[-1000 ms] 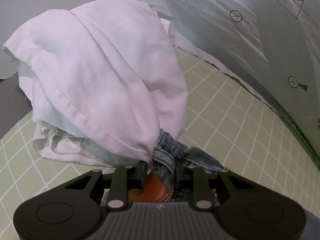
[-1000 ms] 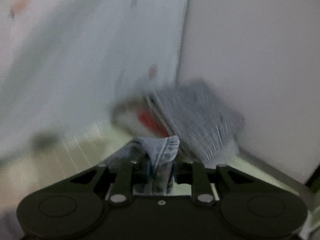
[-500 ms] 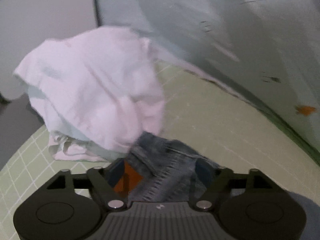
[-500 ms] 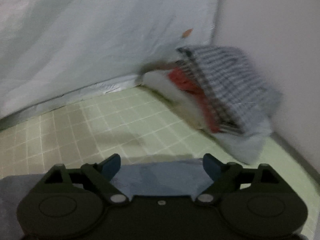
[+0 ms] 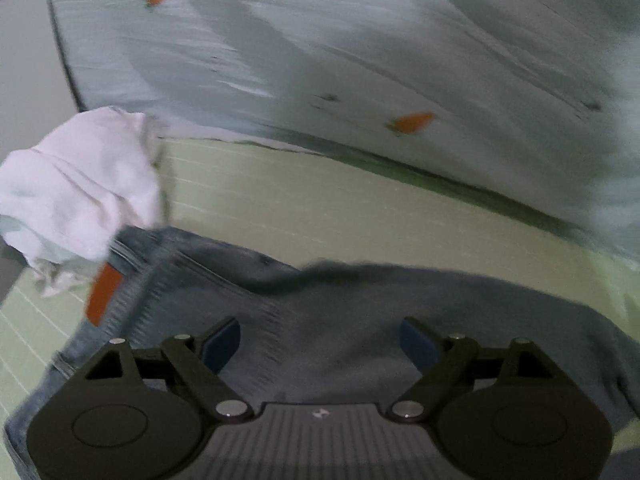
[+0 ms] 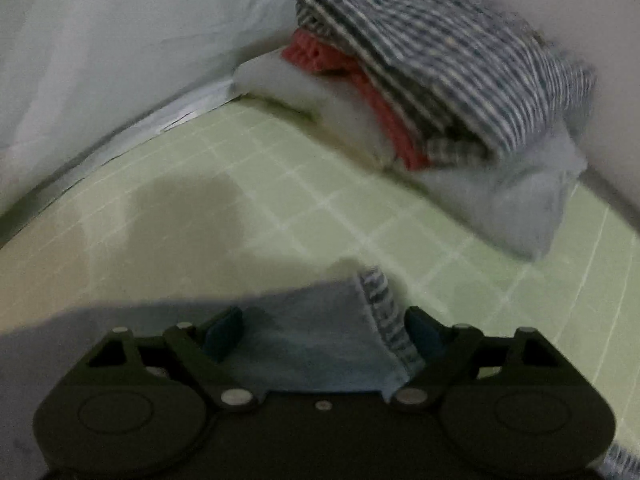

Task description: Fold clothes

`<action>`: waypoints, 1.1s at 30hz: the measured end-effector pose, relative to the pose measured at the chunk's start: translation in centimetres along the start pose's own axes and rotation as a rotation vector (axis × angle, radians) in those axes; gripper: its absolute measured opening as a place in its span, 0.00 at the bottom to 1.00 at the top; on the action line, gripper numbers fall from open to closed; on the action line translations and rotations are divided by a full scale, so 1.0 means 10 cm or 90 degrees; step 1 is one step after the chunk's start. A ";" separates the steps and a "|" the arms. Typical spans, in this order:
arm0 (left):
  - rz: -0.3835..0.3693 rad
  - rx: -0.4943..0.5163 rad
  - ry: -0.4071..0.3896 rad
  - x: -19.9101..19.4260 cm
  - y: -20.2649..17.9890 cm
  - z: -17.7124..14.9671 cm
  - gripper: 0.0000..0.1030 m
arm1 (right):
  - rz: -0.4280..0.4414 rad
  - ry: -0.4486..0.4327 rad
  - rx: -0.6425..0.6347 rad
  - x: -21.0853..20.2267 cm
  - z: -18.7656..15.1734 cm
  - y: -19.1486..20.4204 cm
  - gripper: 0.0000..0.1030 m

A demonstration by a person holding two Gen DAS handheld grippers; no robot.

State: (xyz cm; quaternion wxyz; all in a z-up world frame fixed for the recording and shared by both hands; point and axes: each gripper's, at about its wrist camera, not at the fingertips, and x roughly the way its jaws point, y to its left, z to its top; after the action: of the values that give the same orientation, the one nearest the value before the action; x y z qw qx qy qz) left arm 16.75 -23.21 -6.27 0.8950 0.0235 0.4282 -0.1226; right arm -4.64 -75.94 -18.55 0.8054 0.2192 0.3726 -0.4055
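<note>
A pair of blue jeans (image 5: 340, 312) with an orange-brown waist patch lies on the green grid mat (image 5: 304, 208). My left gripper (image 5: 320, 344) is open just above the jeans, holding nothing. In the right wrist view another part of the jeans (image 6: 316, 340), with a frayed hem, lies under my right gripper (image 6: 324, 334), which is open and empty.
A crumpled white garment pile (image 5: 80, 188) sits at the mat's left end. A stack of folded clothes (image 6: 440, 92), striped on top, red and white below, stands at the mat's far right corner. A grey sheet (image 5: 360, 48) hangs behind the mat.
Both grippers were shut on the jeans a second ago. They have opened and let the jeans drop flat on the mat, and both have drawn back.
</note>
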 end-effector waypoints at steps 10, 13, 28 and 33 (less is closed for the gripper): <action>-0.029 0.040 0.037 -0.22 -0.68 -0.54 0.85 | 0.055 -0.053 -0.200 -0.58 -0.56 -0.07 0.67; -0.034 0.032 0.053 -0.27 -0.78 -0.60 0.85 | 0.070 -0.050 -0.206 -0.67 -0.50 -0.14 0.68; -0.031 -0.005 0.027 -0.01 -1.35 -0.31 0.86 | 0.177 -0.015 -0.064 -0.36 0.11 -0.44 0.20; -0.006 -0.019 0.045 0.28 -1.48 -0.21 0.86 | 0.195 -0.072 -0.091 -0.27 0.52 -0.27 0.18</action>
State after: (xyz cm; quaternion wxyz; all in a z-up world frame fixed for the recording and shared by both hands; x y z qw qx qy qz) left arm 13.30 -37.74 -8.78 0.8788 0.0124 0.4617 -0.1198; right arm -5.68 -79.60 -13.33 0.8908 0.1927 0.3170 -0.2623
